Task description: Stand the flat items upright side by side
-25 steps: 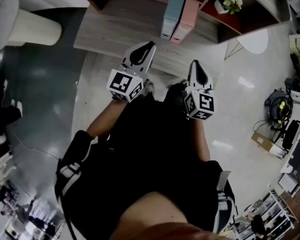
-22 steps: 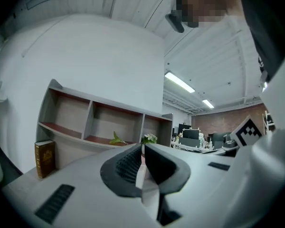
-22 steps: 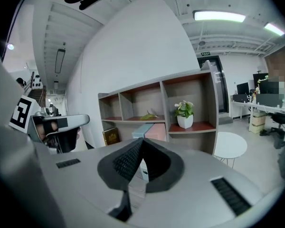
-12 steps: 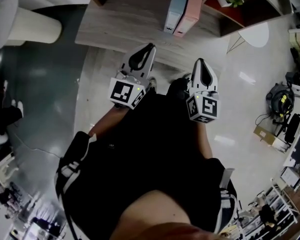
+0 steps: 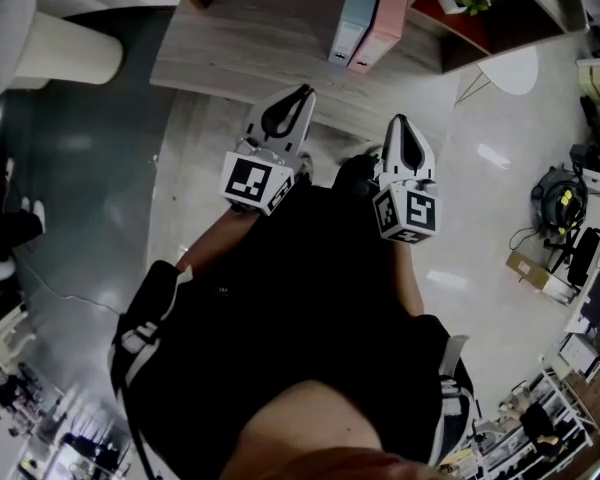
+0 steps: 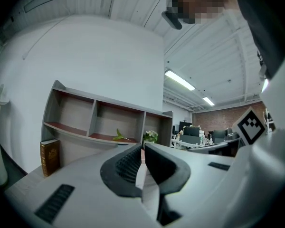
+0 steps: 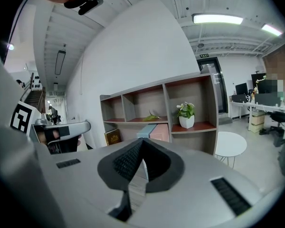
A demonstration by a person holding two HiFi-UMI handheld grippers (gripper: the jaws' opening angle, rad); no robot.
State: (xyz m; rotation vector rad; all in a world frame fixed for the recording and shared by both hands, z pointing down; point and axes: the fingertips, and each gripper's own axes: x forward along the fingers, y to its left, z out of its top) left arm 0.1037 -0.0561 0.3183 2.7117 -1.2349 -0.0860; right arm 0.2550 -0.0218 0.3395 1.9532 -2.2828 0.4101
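Observation:
A light blue flat item [image 5: 349, 23] and a pink one [image 5: 380, 30] stand upright side by side on the wooden desk [image 5: 240, 38], against the shelf unit. In the right gripper view the blue item [image 7: 146, 130] and the pink item [image 7: 161, 132] show just beyond the jaws. My left gripper [image 5: 300, 94] and right gripper [image 5: 398, 122] hang in front of the desk's near edge, above the person's dark clothing. Both are shut with nothing between the pads. A brown book [image 6: 49, 156] stands upright at the desk's left end.
The shelf unit [image 7: 156, 103] holds a potted white-flowered plant [image 7: 186, 115] and a loose green leaf [image 7: 153, 116]. A round white side table [image 7: 230, 144] stands to the right. A white chair [image 5: 40, 48] sits at the left on the grey floor. Office clutter lines the right edge.
Both grippers have shifted slightly, up and to the right in the head view, then held still. Their jaws stayed shut and empty. The upright items have not moved.

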